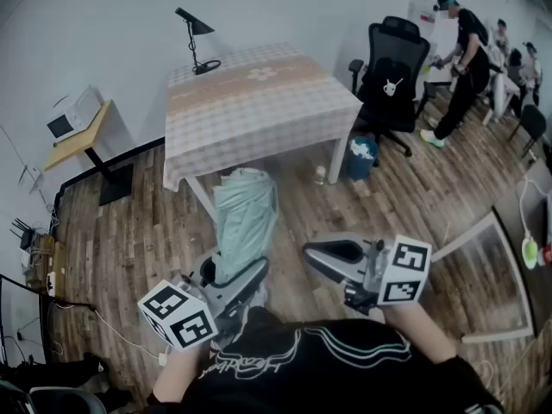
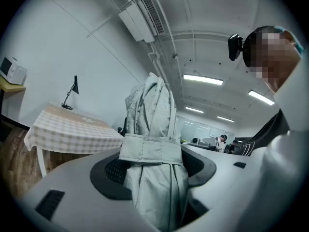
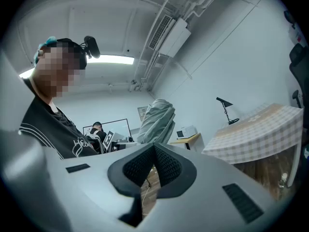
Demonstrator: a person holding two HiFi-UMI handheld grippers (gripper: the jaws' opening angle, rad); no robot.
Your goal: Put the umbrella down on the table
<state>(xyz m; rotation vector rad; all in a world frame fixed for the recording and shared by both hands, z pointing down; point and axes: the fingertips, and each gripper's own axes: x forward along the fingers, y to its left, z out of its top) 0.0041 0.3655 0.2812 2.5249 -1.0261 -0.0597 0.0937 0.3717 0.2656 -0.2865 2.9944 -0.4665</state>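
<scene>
Umbrella (image 2: 153, 105) clamped in left gripper (image 1: 235, 276), strap (image 2: 150, 150) seen only in its view

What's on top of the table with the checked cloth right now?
A black desk lamp stands at the far corner of the table; the cloth hides the tabletop itself. The folded umbrella is not there, clamped in the left tongs.

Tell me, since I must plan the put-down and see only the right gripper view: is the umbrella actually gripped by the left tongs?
Observer: Yes, the left tongs are clamped on the folded umbrella, just below its strap.
Operator: Where is the table?
Observer: Head view shows the table straight ahead, beyond the umbrella, not touching it.
Operator: Anything near it?
Observer: A blue bin stands on the floor by its near right leg.
</scene>
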